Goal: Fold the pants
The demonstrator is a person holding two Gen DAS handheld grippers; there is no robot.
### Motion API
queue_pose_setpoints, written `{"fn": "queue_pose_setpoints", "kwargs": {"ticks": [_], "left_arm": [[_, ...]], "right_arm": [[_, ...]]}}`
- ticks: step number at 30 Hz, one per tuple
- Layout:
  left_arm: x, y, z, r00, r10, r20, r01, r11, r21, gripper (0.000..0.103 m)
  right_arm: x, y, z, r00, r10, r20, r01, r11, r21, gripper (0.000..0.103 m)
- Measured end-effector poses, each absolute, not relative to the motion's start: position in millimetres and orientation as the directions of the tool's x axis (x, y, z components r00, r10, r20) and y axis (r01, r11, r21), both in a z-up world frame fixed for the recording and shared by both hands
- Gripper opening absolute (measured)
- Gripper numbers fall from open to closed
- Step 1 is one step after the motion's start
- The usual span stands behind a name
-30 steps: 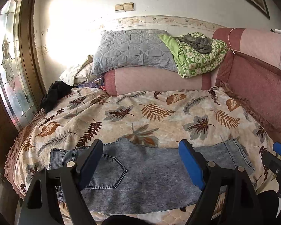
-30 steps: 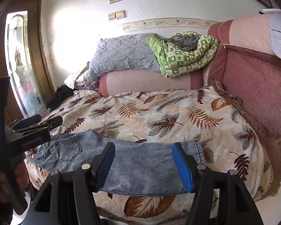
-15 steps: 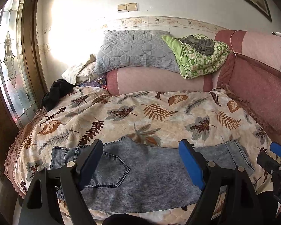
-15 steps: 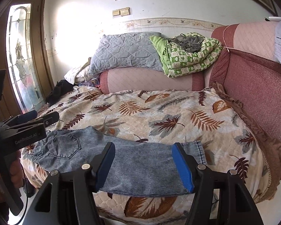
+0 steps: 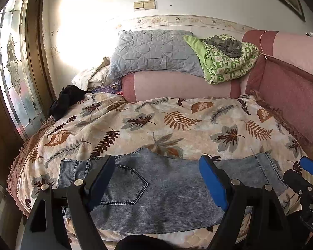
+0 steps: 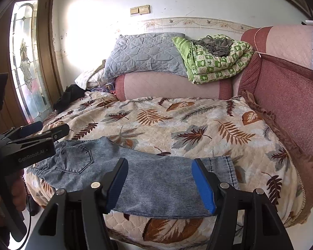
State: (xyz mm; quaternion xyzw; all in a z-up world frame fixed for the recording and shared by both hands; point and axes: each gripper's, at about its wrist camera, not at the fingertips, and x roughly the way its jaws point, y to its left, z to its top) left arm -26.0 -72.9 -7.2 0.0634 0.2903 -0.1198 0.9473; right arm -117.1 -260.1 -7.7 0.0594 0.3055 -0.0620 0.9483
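One left gripper (image 6: 46, 131) (marked "GenRobot.AI") hovers beside jeans (image 6: 148, 177).

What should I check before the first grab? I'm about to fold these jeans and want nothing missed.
1. Left tool open: ok, nothing between its pads.
2. Right tool open: ok, also holding nothing.
3. Jeans lying flat on the leaf-print bedspread: ok, legs stacked, waist toward the door side.
4. Hem end in view for the right tool: ok.
5. Waistband in view for the left tool: ok.
6. Near edge of the jeans fully on the bed: cannot tell, the tools hide it.
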Motion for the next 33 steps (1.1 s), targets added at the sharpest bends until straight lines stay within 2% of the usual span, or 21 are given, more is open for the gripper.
{"fn": "queue_pose_setpoints", "kwargs": {"ticks": [33], "left_arm": [[-23.5, -64.7, -12.9, 0.796, -0.183, -0.577, 0.253, 0.967, 0.042, 0.084]], "right_arm": [[-102.1, -251.7, -13.5, 0.802, -0.08, -0.592, 0.137, 0.989, 0.051, 0.067]]}}
